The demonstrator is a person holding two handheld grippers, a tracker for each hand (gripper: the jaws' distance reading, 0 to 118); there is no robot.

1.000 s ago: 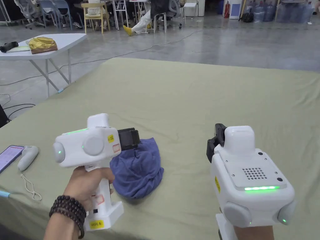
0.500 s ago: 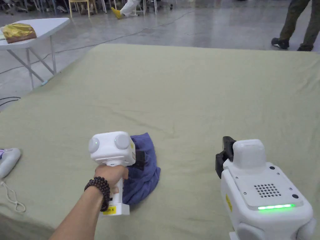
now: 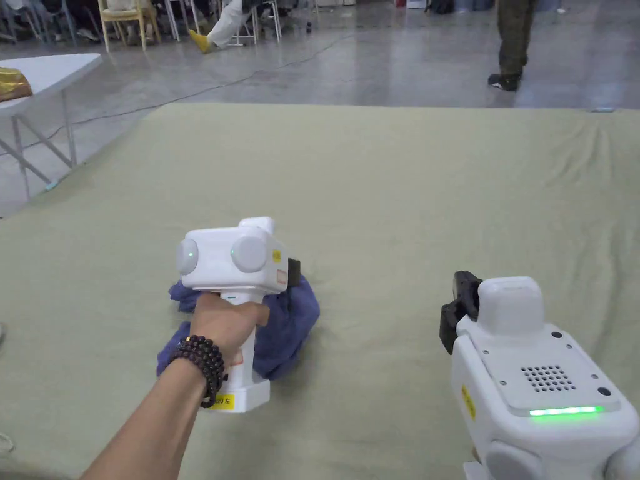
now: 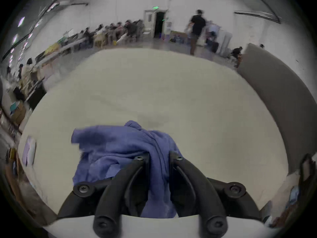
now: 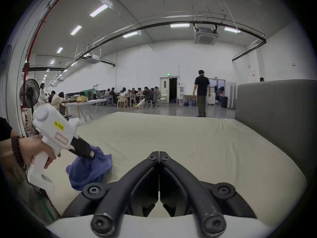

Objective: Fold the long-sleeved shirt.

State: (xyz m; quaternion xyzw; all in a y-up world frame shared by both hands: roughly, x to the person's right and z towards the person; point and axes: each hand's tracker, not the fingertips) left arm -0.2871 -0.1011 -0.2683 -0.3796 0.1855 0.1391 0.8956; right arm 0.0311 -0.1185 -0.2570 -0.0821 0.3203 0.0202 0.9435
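1. Blue-purple cloth, the long-sleeved shirt (image 3: 290, 325), is bunched in a heap near the front-left of the green-covered bed (image 3: 406, 187).
2. A ridge of it is clamped in the left tool (image 4: 158, 157).
3. The right tool (image 5: 159, 155), clenched on nothing, is held well apart; the shirt lies to its left.

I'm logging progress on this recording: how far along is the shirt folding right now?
Nothing is folded: the blue shirt lies bunched in a heap on the green sheet. In hand: the left gripper has its jaws pressed on a bundle of the fabric. The right gripper is shut with nothing between its jaws, off to the side of the shirt. Left: spreading it flat, then every fold.
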